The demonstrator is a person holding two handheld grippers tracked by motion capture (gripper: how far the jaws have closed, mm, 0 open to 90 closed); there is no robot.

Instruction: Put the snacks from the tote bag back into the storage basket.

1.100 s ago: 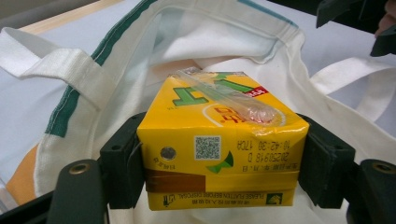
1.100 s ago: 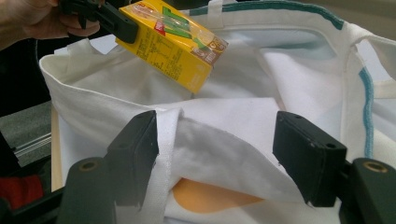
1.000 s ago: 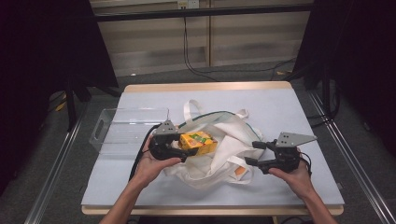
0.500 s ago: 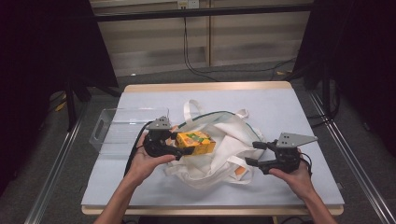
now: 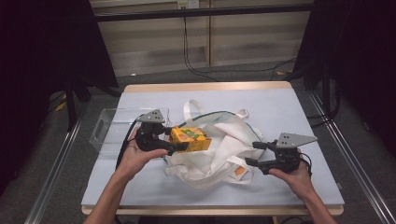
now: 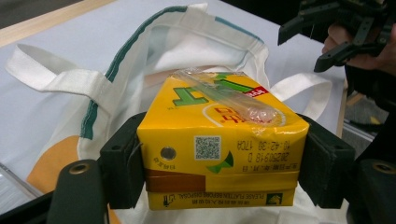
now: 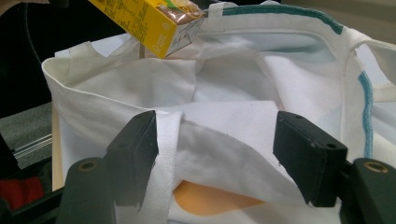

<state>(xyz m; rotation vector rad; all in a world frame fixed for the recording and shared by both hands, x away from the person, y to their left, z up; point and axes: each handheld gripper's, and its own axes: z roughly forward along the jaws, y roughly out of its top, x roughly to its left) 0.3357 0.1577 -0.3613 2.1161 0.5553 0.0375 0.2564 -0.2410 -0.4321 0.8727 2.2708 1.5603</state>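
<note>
the yellow drink carton (image 6: 219, 149) is pinched across its sides by the left gripper (image 5: 175, 140), both pads pressed on it, and is held in the air just over the mouth of the white tote bag (image 5: 219, 149), probably so it clears the rim. the right gripper (image 5: 251, 154) is kept at the bag's near edge with jaws spread; cloth and a strap (image 7: 166, 154) lie between them unpinched, likely to keep the mouth open. the clear tray (image 5: 109, 130) lies just beside the left hand.

Grey floor (image 5: 224, 77), prob. panelled wall (image 5: 154, 42)
</note>
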